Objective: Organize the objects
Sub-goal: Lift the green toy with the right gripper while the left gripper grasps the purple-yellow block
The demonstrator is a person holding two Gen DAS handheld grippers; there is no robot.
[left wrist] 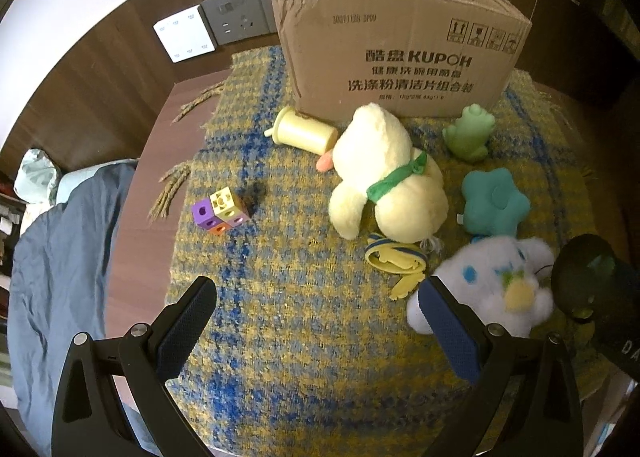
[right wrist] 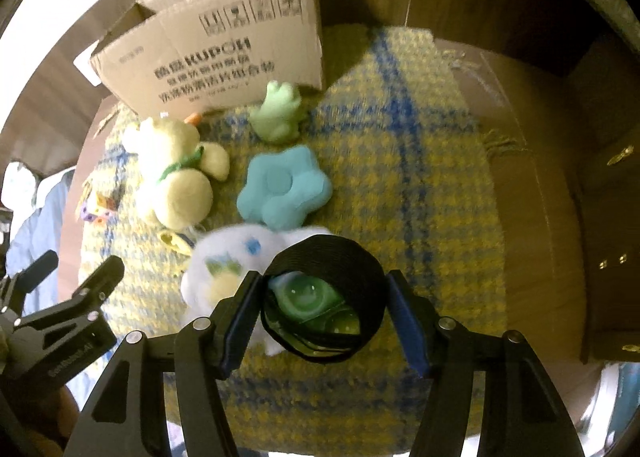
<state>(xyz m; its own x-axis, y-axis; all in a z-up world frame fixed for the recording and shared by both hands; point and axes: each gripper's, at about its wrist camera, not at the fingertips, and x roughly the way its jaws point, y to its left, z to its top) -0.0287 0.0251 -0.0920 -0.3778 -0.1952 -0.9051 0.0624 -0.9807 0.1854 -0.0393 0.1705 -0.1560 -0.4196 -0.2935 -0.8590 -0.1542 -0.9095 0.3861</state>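
Observation:
My right gripper (right wrist: 326, 313) is shut on a black cylinder with a green glassy end (right wrist: 324, 297), held above the cloth; it also shows in the left wrist view (left wrist: 592, 281). My left gripper (left wrist: 316, 321) is open and empty above the cloth. An open cardboard box (left wrist: 400, 49) stands at the back. On the cloth lie a cream plush duck (left wrist: 384, 173), a green frog (left wrist: 470, 131), a teal flower plush (left wrist: 494, 201), a white plush (left wrist: 496, 281), a pale yellow cup (left wrist: 304, 129), coloured cubes (left wrist: 220, 211) and a yellow clip (left wrist: 396, 261).
A yellow and blue woven cloth (left wrist: 300, 297) covers a brown table (left wrist: 156, 161). Wall sockets (left wrist: 236, 15) sit behind on the left. A blue garment (left wrist: 60, 257) lies at the left. Wooden cabinets (right wrist: 600, 217) stand at the right.

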